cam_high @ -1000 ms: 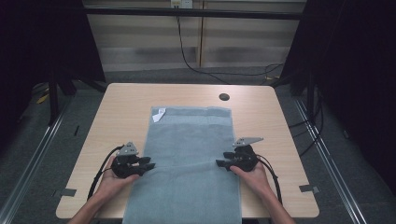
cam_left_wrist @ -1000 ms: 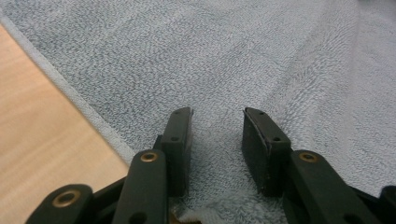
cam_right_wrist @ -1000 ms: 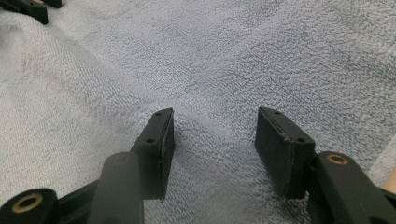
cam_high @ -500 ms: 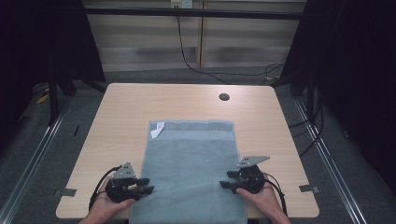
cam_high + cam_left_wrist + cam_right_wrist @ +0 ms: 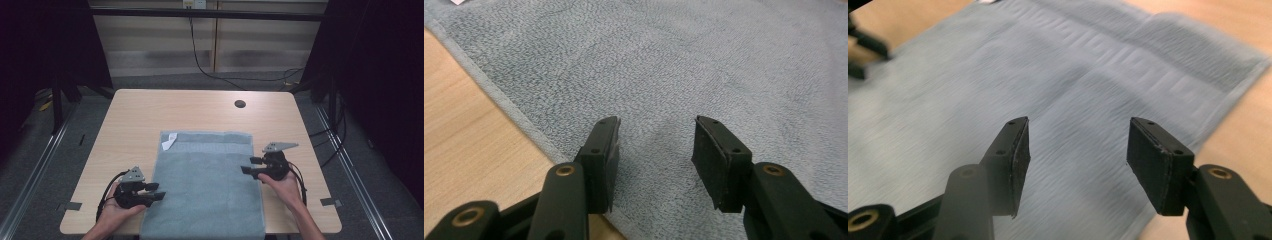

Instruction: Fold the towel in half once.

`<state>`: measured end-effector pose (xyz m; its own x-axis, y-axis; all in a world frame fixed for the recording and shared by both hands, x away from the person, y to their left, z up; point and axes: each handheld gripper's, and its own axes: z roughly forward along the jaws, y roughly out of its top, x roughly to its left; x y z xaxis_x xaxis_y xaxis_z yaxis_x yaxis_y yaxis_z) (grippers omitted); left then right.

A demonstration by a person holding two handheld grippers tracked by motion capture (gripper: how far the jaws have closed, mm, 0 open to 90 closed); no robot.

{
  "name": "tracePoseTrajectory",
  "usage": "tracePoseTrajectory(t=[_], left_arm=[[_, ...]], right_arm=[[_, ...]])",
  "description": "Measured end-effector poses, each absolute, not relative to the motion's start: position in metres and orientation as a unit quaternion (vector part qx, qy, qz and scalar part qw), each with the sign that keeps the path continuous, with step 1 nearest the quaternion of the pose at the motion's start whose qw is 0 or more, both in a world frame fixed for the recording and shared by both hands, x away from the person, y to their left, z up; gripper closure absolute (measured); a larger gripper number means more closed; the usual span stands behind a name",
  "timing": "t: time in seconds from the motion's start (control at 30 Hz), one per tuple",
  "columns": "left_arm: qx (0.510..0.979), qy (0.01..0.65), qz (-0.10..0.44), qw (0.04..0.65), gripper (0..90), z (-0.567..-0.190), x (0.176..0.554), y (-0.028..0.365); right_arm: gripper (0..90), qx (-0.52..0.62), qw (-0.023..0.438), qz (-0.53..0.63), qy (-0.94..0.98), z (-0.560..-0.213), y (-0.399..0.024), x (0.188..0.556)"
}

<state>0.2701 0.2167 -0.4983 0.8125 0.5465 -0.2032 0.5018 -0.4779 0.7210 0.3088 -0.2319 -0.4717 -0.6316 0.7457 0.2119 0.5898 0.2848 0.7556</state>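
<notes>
Flanking one towel (image 5: 205,185), two grippers

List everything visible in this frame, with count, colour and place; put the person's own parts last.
towel: 1, grey-blue, flat on the near middle of the table, its near end hanging over the edge
tag: 1, white, at the towel's far left corner
table: 1, light wood, centre of the high view
hole: 1, dark, round, in the table's far right part
tape: 2 pieces, grey, at the table's near left and near right edges
cable: 1, black, running down the wall behind the table
left tongs: 1, black, open, at the towel's left edge
right tongs: 1, black, open, at the towel's right edge
hands: 2, entering from the bottom, each holding tongs
</notes>
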Motion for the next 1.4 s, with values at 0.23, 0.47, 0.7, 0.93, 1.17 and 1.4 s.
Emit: tracePoseTrajectory(t=[0.23, 0.47, 0.7, 0.93, 1.17, 1.4], left_arm=[[0.863, 0.297, 0.032, 0.408, 51.7, -0.500, 0.269, 0.216], [0.861, 0.298, 0.025, 0.411, 50.7, -0.500, 0.271, 0.216], [0.845, 0.312, 0.039, 0.433, 47.9, -0.484, 0.296, 0.221], [0.831, 0.340, 0.061, 0.436, 46.2, -0.474, 0.342, 0.218], [0.807, 0.373, 0.065, 0.453, 39.9, -0.471, 0.397, 0.206], [0.821, 0.382, 0.085, 0.416, 38.4, -0.481, 0.425, 0.191]], right_arm=[[39.0, 0.443, 0.097, 0.418, 0.787, -0.487, -0.231, 0.369], [34.6, 0.475, 0.118, 0.398, 0.776, -0.508, -0.233, 0.402], [34.0, 0.465, 0.159, 0.379, 0.784, -0.512, -0.224, 0.401], [62.0, 0.461, 0.173, 0.364, 0.791, -0.510, -0.222, 0.395], [82.4, 0.451, 0.150, 0.381, 0.793, -0.510, -0.223, 0.393], [82.7, 0.447, 0.142, 0.393, 0.791, -0.512, -0.223, 0.387]])
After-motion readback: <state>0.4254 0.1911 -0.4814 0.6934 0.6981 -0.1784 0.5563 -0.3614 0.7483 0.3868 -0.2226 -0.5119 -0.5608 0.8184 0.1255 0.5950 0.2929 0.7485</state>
